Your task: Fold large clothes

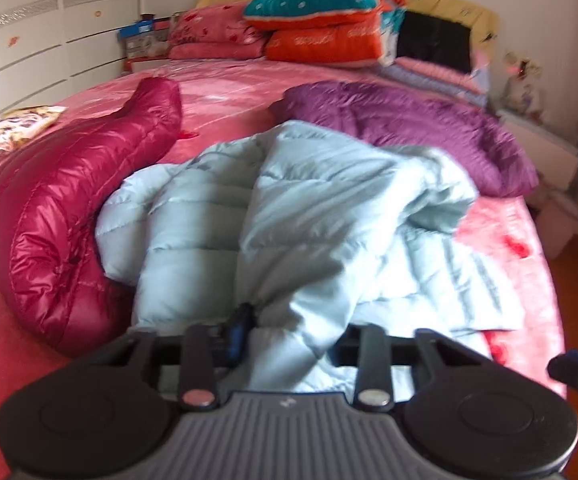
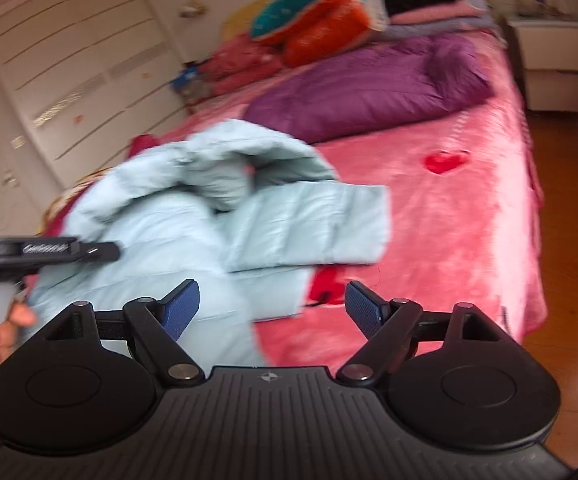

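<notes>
A crumpled light-blue puffer jacket [image 1: 309, 208] lies in the middle of the pink bed [image 1: 229, 84]. My left gripper [image 1: 265, 320] is shut on a bunched fold of its near edge; one blue fingertip [image 1: 241, 328] shows, and the fabric hides the other. In the right wrist view the same jacket [image 2: 161, 232] spreads out at left, with a flat sleeve or panel [image 2: 309, 224] pointing right. My right gripper [image 2: 273, 310] stands wide open just above the jacket's near hem and the bedcover, with nothing between its blue pads [image 2: 181, 308].
A shiny magenta jacket [image 1: 69, 200] lies to the left and a purple one [image 1: 409, 128] behind. Folded quilts [image 1: 321, 20] and pillows are stacked at the headboard. A white wardrobe [image 1: 29, 40] stands at left, a nightstand [image 1: 537, 140] and wooden floor [image 2: 569, 200] at right. A hand [image 2: 1, 332] holds the left gripper.
</notes>
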`<state>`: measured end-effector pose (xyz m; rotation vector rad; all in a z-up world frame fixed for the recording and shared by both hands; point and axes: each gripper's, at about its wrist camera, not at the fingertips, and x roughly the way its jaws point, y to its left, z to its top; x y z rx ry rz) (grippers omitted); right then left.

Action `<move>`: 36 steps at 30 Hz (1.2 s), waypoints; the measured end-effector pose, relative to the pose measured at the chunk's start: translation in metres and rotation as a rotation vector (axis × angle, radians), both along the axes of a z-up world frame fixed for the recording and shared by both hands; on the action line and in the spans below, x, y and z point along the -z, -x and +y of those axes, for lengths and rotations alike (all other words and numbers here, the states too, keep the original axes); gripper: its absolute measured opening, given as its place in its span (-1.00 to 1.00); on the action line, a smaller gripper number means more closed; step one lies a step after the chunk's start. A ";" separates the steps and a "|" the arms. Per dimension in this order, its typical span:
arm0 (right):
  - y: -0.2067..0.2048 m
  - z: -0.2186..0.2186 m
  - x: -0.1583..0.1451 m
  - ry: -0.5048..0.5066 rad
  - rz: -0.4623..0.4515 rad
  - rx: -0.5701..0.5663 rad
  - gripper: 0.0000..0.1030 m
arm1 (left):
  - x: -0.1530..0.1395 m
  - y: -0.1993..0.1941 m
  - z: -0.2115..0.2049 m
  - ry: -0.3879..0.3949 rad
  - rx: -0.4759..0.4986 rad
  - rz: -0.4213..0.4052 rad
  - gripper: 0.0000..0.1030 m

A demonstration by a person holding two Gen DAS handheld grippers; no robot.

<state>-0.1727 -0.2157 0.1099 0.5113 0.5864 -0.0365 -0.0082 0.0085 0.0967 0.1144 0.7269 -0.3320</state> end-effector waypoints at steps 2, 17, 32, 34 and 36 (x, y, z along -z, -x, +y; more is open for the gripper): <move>-0.022 -0.009 0.013 -0.030 0.031 0.033 0.95 | 0.002 -0.003 -0.001 -0.001 -0.017 -0.002 -0.71; -0.098 0.032 0.058 -0.139 0.064 -0.085 0.19 | -0.047 0.012 0.037 0.131 -0.130 -0.089 -0.91; -0.087 0.005 0.012 0.118 -0.037 0.190 -0.85 | -0.118 0.041 0.030 0.201 -0.045 -0.255 -0.94; -0.074 -0.013 -0.002 0.142 -0.067 0.265 -0.85 | -0.128 0.049 0.030 0.217 -0.029 -0.280 -0.94; -0.057 -0.030 -0.014 0.154 -0.096 0.337 -0.85 | -0.137 0.058 0.030 0.230 -0.013 -0.303 -0.95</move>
